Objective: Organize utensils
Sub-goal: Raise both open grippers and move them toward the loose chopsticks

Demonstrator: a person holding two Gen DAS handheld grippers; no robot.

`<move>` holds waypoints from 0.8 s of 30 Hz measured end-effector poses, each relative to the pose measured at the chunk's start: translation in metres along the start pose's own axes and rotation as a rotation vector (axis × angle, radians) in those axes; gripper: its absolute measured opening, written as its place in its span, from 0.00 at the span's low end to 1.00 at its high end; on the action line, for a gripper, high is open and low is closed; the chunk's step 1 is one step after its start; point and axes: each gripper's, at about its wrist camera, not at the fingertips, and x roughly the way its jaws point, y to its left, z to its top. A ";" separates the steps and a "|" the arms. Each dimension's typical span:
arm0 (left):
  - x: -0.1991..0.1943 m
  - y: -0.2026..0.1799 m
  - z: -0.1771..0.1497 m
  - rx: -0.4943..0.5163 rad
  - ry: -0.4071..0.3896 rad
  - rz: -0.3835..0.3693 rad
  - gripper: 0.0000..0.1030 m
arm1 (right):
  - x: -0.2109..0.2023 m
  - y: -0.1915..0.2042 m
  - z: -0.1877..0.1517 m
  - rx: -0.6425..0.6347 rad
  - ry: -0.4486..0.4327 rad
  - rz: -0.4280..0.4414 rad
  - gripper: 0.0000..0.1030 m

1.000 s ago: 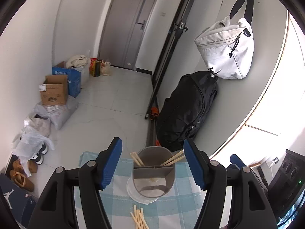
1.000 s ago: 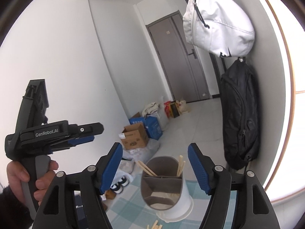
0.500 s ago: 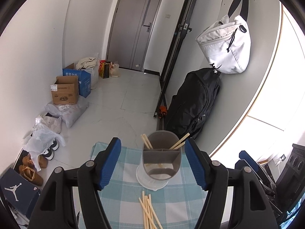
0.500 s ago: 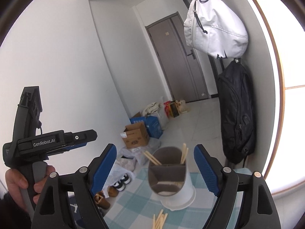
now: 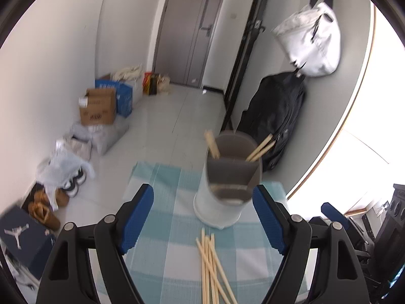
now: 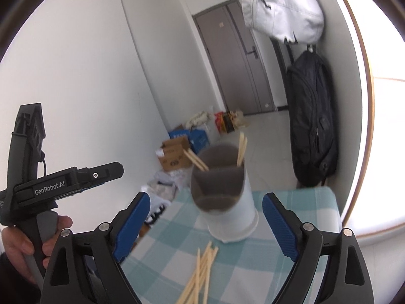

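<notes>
— Blue pads were nearest of all, weren't they?

— Yes. The left gripper (image 5: pixel 203 217) had its jaws wide and still spreading, nothing pinched between them; only the cloth and the loose sticks lay in the gap below. The right gripper (image 6: pixel 206 224) was the same: jaws opening, nothing held.

— And on the table?

— A teal-and-white checked cloth covered the table (image 5: pixel 162 195). At its near edge lay a bundle of loose chopsticks (image 5: pixel 211 266), pale wood, some crossing one another, their far ends pointing toward the holder.

— The holder stood where?

— Just past those far ends, upright, toward the far right part of the table. The utensil holder (image 5: pixel 227 190) was a white cylinder with a grey divided insert. A few standing chopsticks (image 5: pixel 212 145) leaned out of the far compartments, some to the left and some to the right.

— Anything of the person?

— In the right wrist view, a hand (image 6: pixel 22 240) at the left gripped the handle of the left gripper's body.

— Farther off?

— On the floor at the left, shoes (image 5: pixel 50 202), bags and a cardboard box (image 5: pixel 97 110) along the wall. At the right a black backpack (image 5: pixel 273 119) hung below a white bag (image 5: pixel 311 40). Farthest away stood a grey door (image 5: pixel 188 30).
</notes>
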 end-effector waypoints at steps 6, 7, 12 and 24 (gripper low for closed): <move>0.025 0.016 -0.025 -0.042 0.074 0.021 0.75 | 0.025 -0.003 -0.024 -0.038 0.137 -0.042 0.93; 0.027 0.018 -0.026 -0.045 0.077 0.025 0.75 | 0.030 -0.004 -0.028 -0.039 0.166 -0.045 0.93; 0.038 0.035 -0.037 -0.059 0.102 0.039 0.75 | 0.061 -0.006 -0.049 -0.042 0.315 -0.035 0.92; 0.055 0.077 -0.037 -0.158 0.196 0.083 0.75 | 0.149 0.008 -0.075 -0.108 0.671 -0.027 0.66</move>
